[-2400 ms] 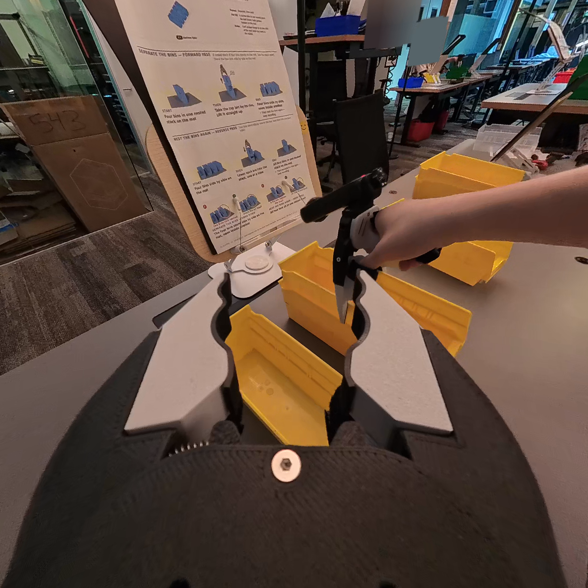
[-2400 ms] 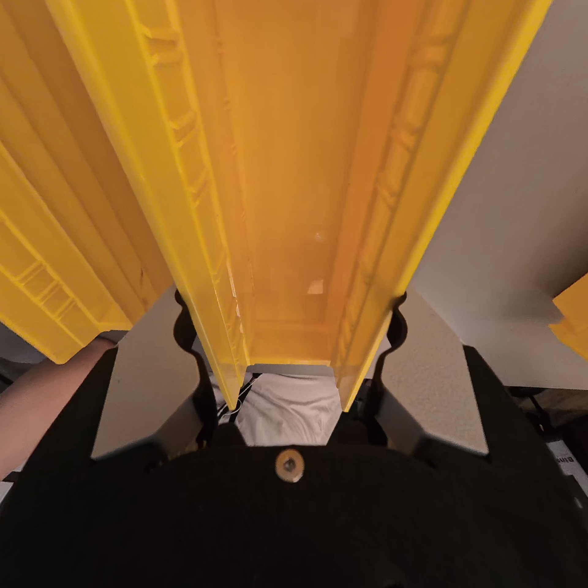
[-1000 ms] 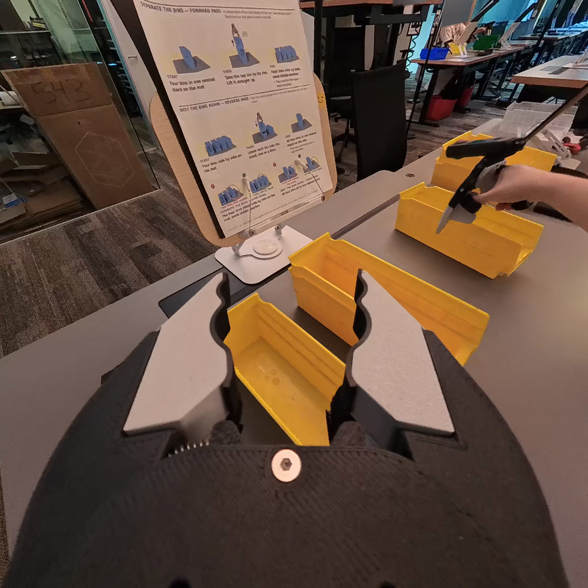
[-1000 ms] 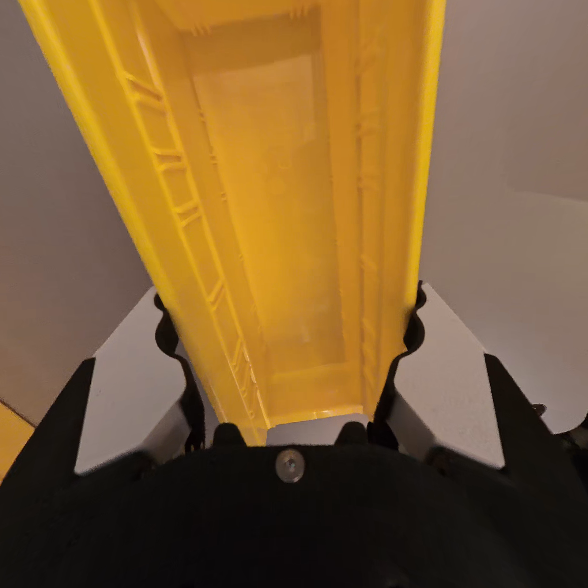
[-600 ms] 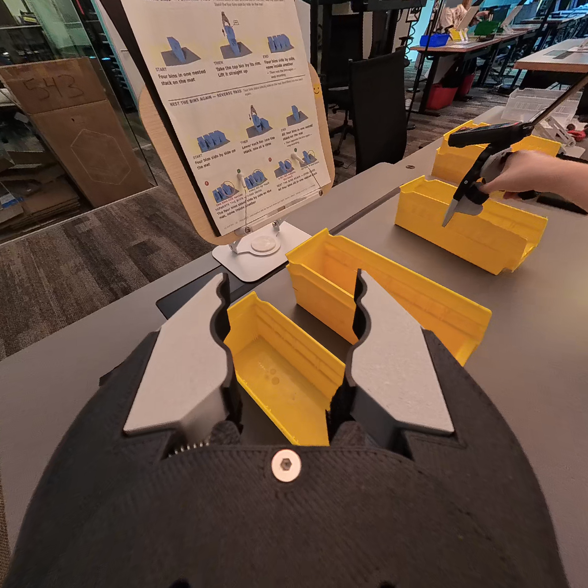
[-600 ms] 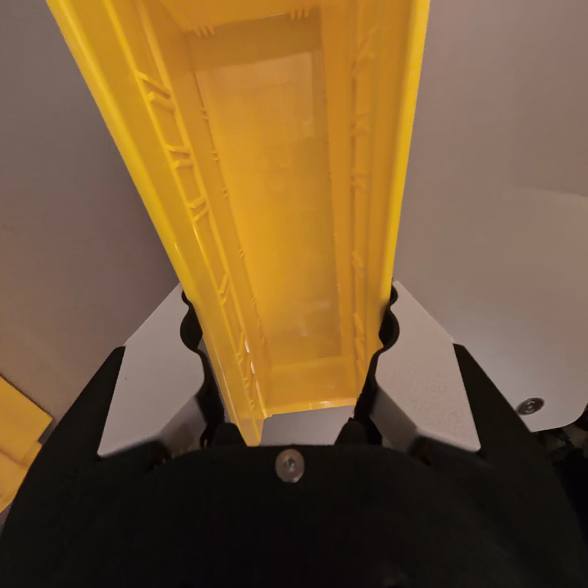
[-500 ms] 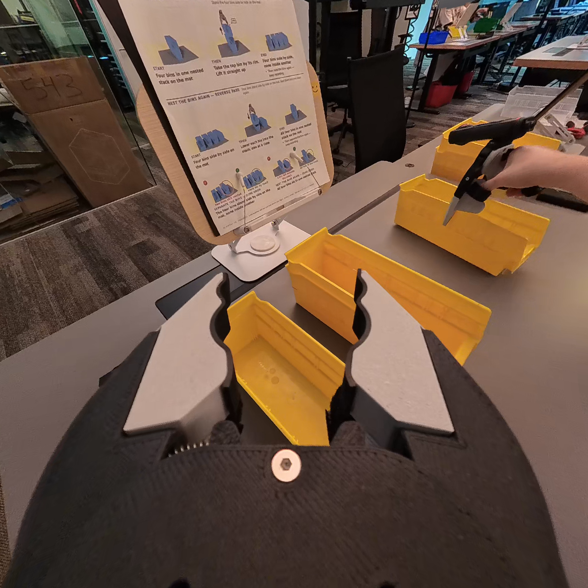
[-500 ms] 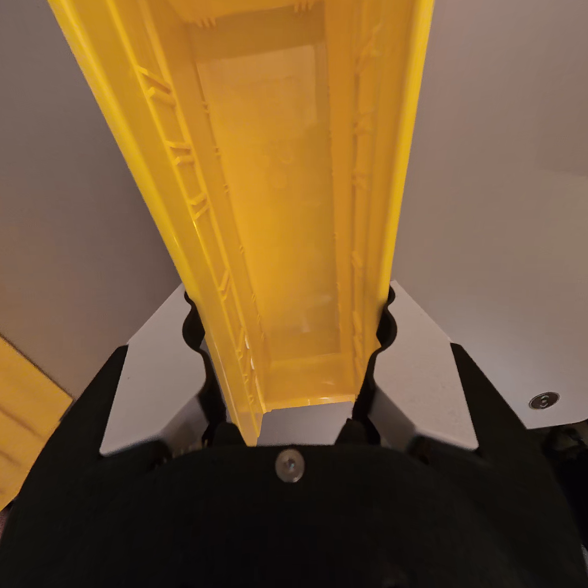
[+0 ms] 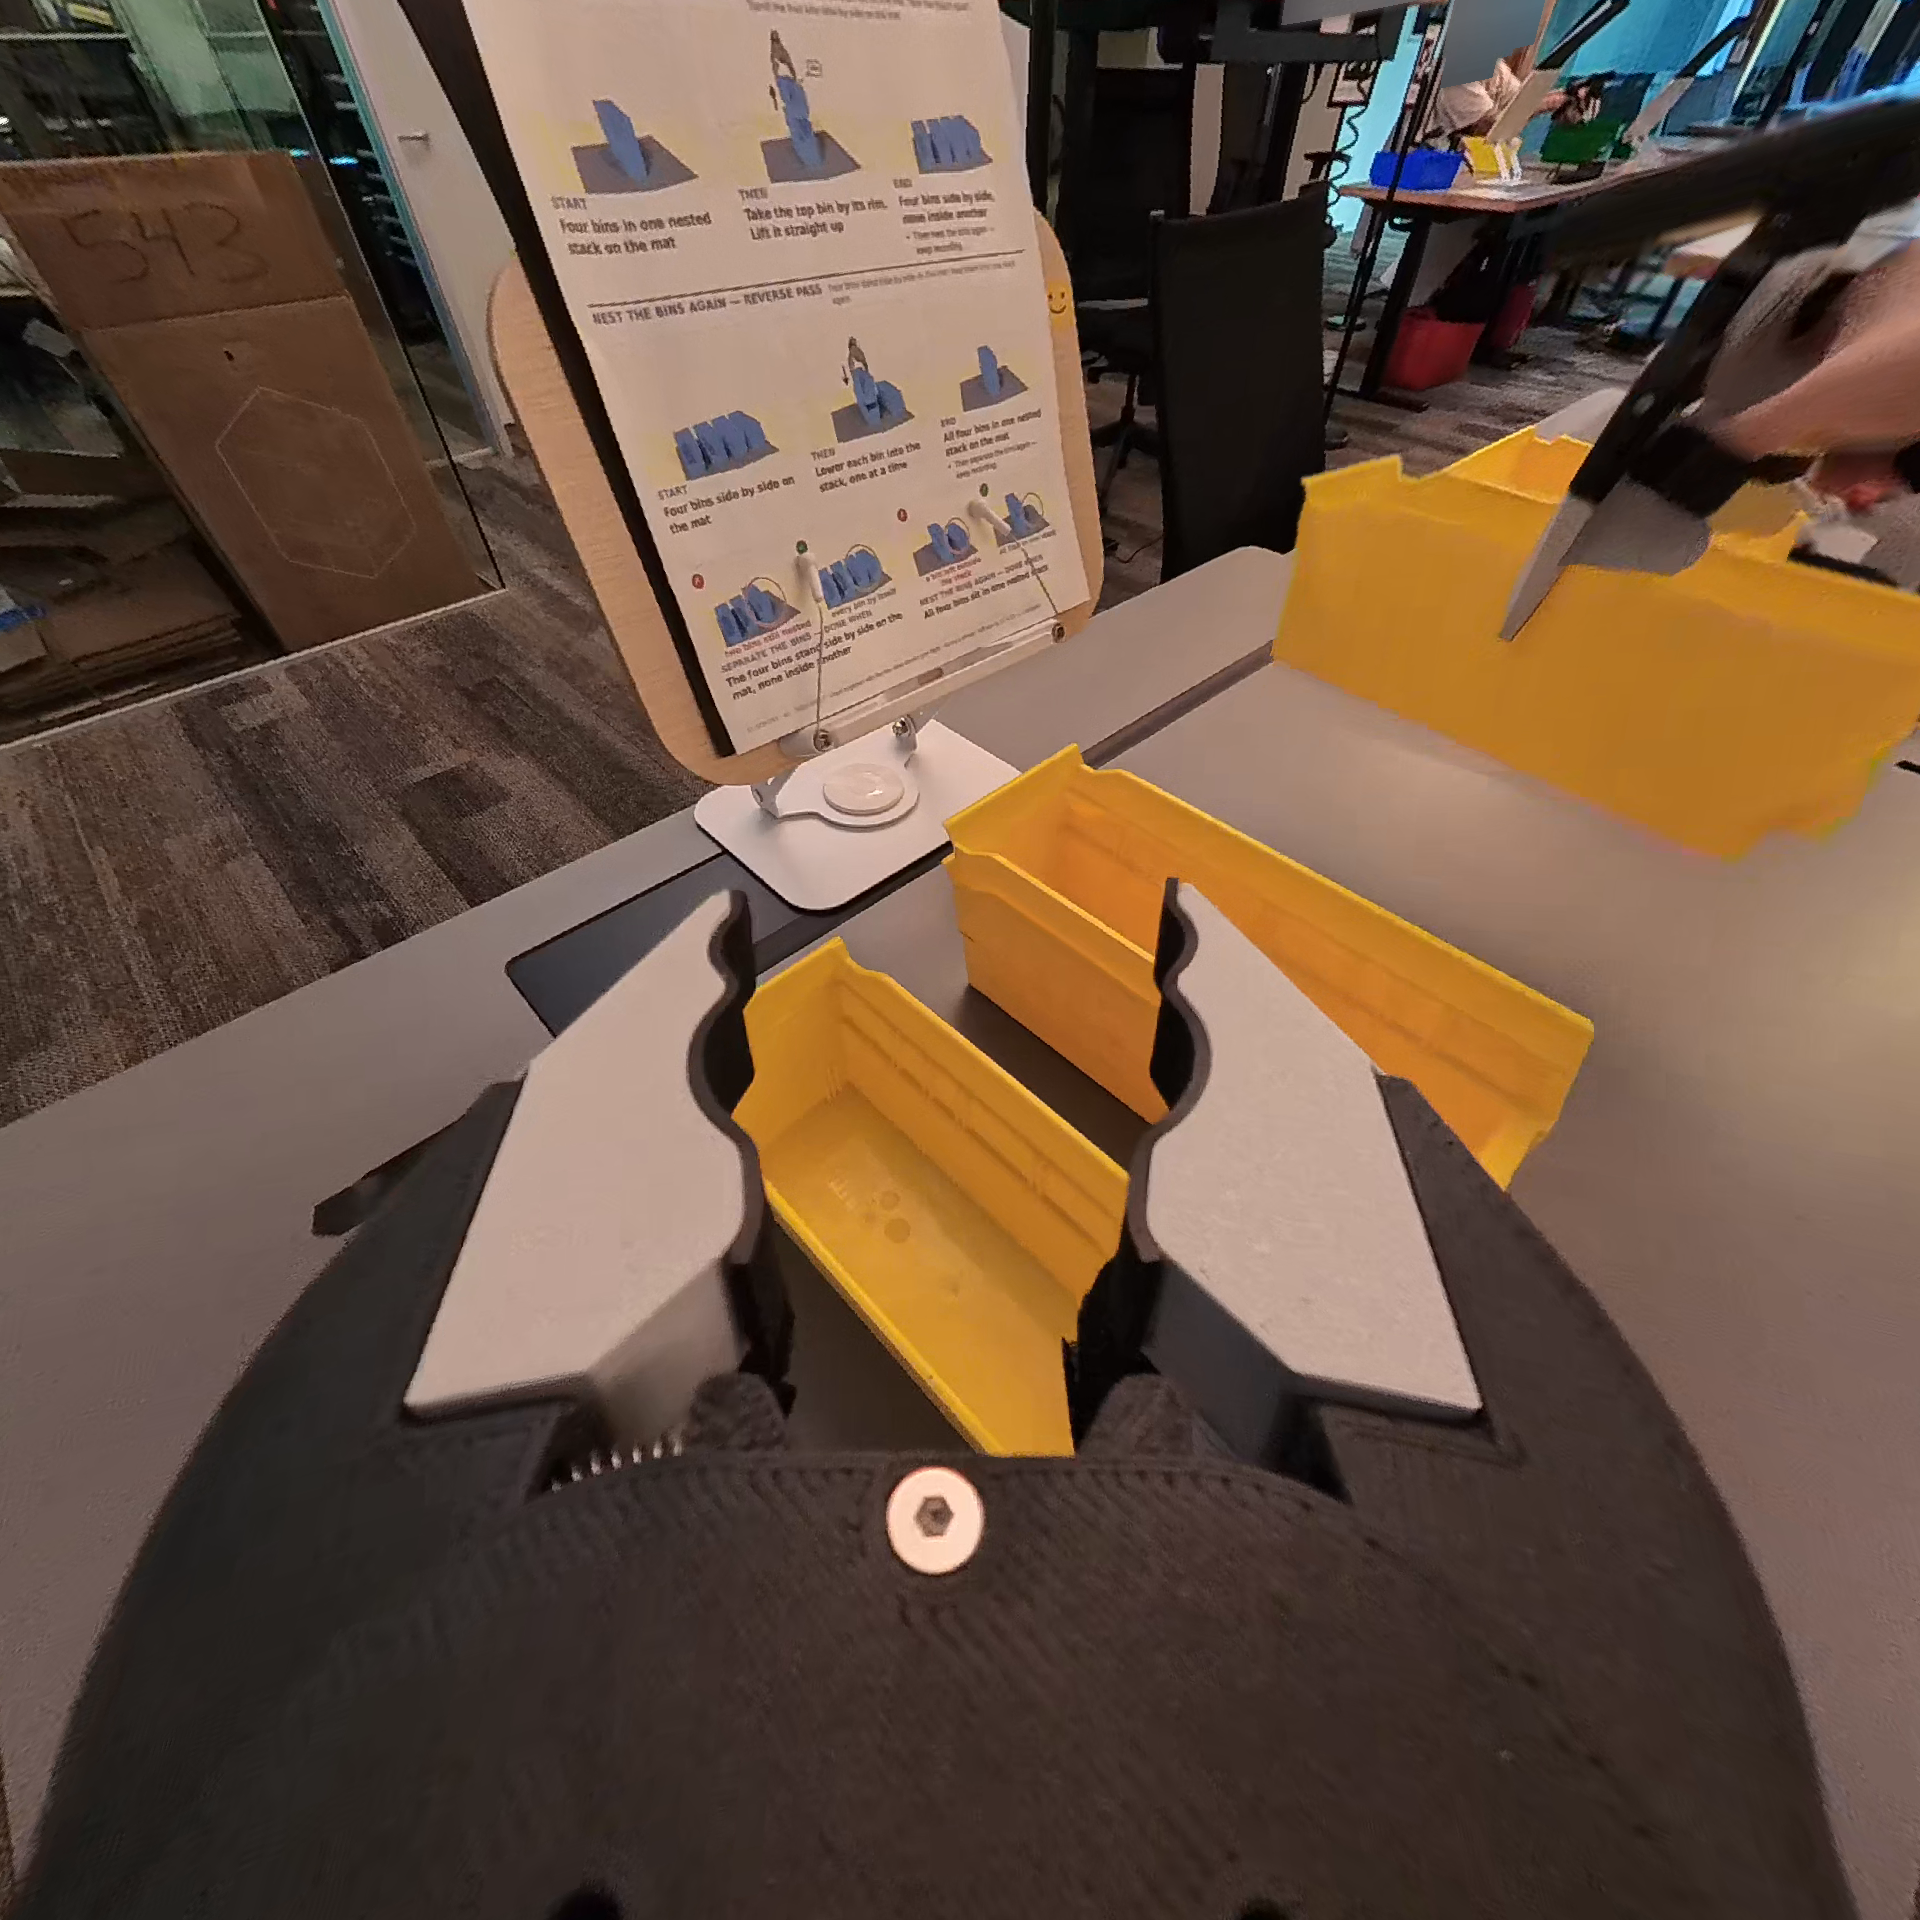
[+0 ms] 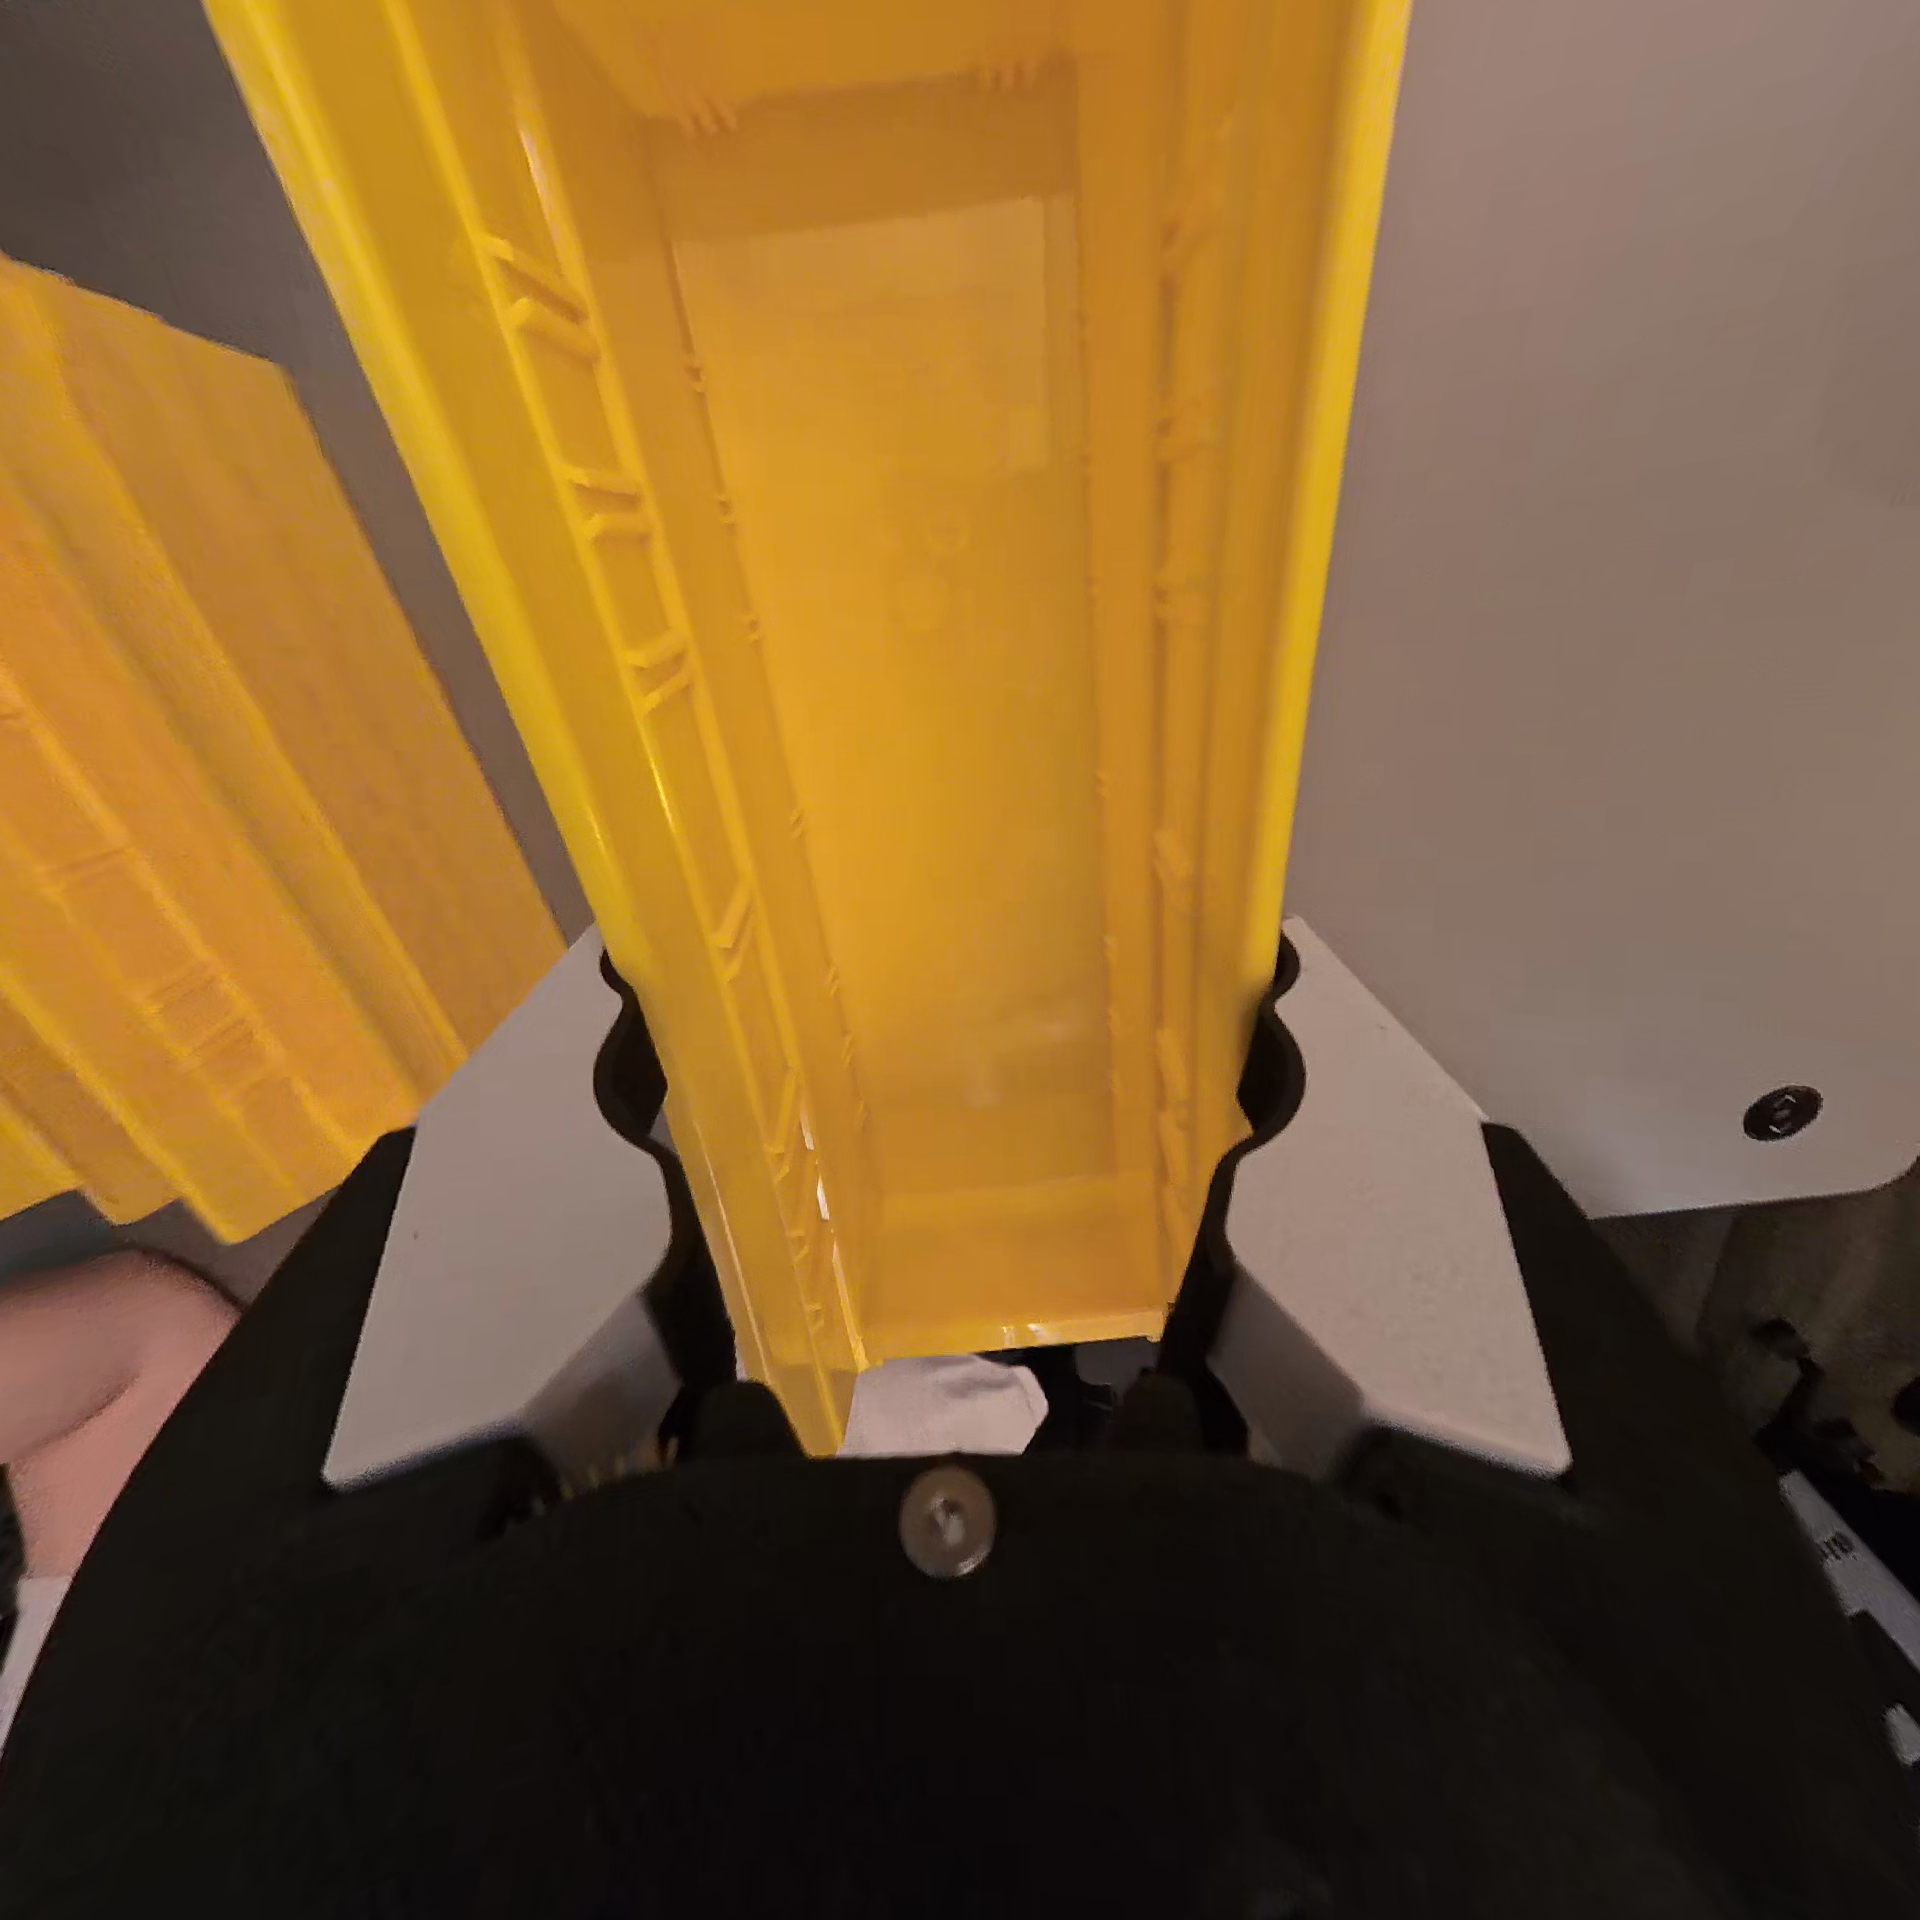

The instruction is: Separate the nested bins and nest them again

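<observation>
My left gripper [image 9: 951,997] hangs level, grey fingers spread wide apart, clamping nothing. My right gripper [image 10: 951,1029] has both pads pressed against the outer walls of a long yellow plastic bin [image 10: 935,623].

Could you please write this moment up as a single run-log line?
phase: re-nesting | right gripper: clamped across yellow bin, carried off table | left gripper: open over nearest bin | middle bin: on table

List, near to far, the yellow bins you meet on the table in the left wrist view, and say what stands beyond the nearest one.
Nearest yellow bin, seen between the left gripper's open fingers → second yellow bin → far yellow bin, with the right gripper at it. Beyond the nearest: the instruction sheet on its white stand.
</observation>
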